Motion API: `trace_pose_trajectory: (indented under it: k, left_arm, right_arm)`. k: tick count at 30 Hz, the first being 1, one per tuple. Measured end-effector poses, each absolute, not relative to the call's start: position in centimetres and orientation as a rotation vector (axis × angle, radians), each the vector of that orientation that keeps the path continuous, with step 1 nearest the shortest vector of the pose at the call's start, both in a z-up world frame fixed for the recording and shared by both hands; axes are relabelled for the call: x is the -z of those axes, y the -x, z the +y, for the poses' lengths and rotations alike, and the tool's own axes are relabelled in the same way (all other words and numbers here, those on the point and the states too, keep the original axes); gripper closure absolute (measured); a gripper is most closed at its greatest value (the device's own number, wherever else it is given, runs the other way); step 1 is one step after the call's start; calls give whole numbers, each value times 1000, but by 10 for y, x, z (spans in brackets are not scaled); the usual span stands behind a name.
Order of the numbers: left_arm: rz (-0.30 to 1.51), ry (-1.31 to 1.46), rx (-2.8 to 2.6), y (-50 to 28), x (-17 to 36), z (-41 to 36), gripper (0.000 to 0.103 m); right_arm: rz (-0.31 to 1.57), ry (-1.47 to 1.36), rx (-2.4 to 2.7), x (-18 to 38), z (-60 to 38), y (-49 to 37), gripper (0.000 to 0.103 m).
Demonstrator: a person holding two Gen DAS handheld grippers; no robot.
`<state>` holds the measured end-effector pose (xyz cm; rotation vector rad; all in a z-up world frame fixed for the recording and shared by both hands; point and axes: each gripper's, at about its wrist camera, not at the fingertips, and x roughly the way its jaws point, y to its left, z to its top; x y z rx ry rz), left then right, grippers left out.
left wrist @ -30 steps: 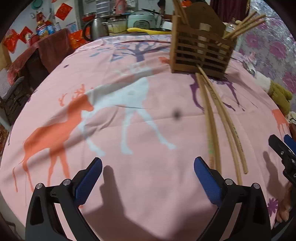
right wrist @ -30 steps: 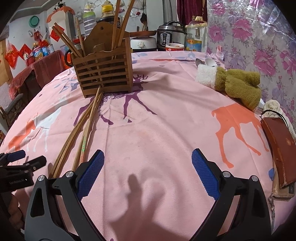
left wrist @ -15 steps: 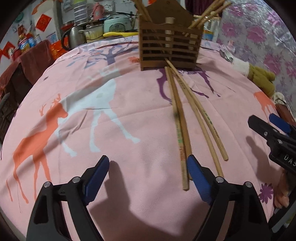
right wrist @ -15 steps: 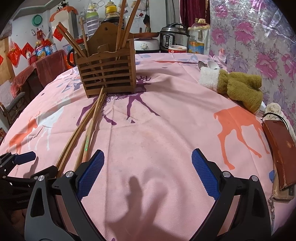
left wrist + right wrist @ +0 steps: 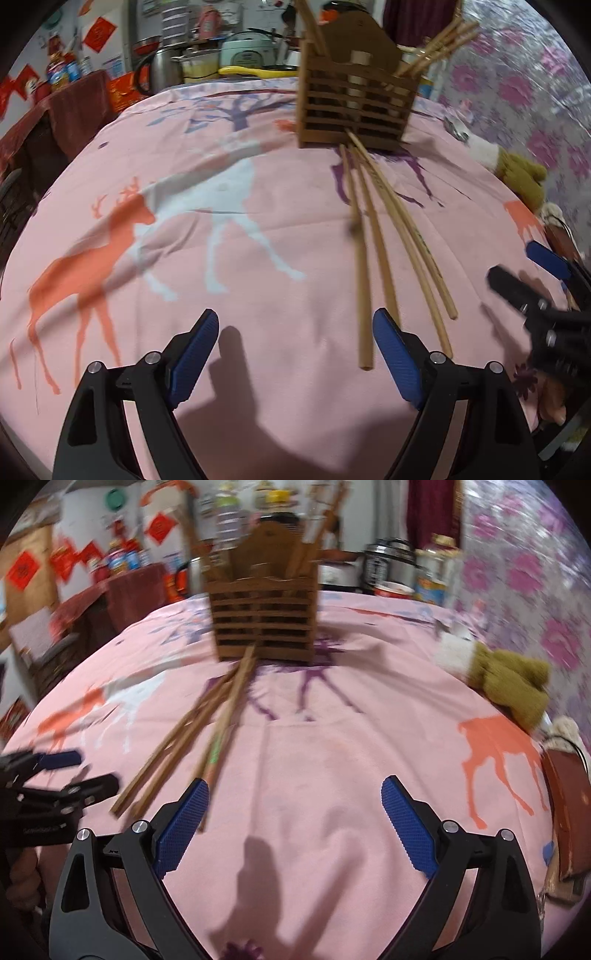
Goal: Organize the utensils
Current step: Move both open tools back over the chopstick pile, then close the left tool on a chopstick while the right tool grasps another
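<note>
Your left gripper [image 5: 291,354] & right gripper [image 5: 293,830] gape empty, left narrowed slightly; long loose wooden chopsticks [image 5: 373,236] fan from the slatted wooden holder [image 5: 354,107] mid-table, ends toward you for grabbing

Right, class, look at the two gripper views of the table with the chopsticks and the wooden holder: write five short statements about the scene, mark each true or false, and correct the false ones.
1. Loose chopsticks lie on the pink tablecloth in front of the wooden holder. True.
2. The left gripper is clamped on a chopstick. False: its jaws stand apart with nothing gripped.
3. The wooden holder is empty. False: chopsticks stand in it.
4. The right gripper holds nothing. True.
5. An olive-green glove lies inside the holder. False: it lies on the cloth, off to the right in the right wrist view.
</note>
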<state>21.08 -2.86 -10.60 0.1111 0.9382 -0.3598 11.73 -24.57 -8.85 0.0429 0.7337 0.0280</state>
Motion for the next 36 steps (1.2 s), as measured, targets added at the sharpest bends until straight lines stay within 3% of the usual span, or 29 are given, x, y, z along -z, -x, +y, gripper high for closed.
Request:
trace_pose_trajectory:
  k: [5,7,11,16,21,26,28,29,36]
  left_arm:
    - [956,-189,349,-210,116,-39,18]
    - [961,-182,332,-212,117,-35,13]
    - [962,-148,297,-217,117,-24,12]
    - [939,-147,334,-213,114,-25,16]
    - [926,-193,371,-209,114,-40,43]
    - [919,-205,425,-205,113,-54,60]
    - [917,-184,450,-204,113,-56,79]
    - [922,-164,467,-204,113,-55,97]
    - [911,-90,448,-204,106,-41,97]
  right_arm:
    - [815,93,-70,100,-222,-126,24]
    - [834,66,-27,101,-230,-133,31]
    - [849,-69,108,102,-272,-139,48]
    - [779,-80,-2,93,-267,-126,48]
    - [743,35,-108,91,-232,-120,56]
    - [762,-12,-115,90,-240,-123,60]
    - [764,-14,-122,91,-240,-123,60]
    - [764,-10,-132,90,-237,-122,60]
    - [775,-27,-203,88,-220,-124,60]
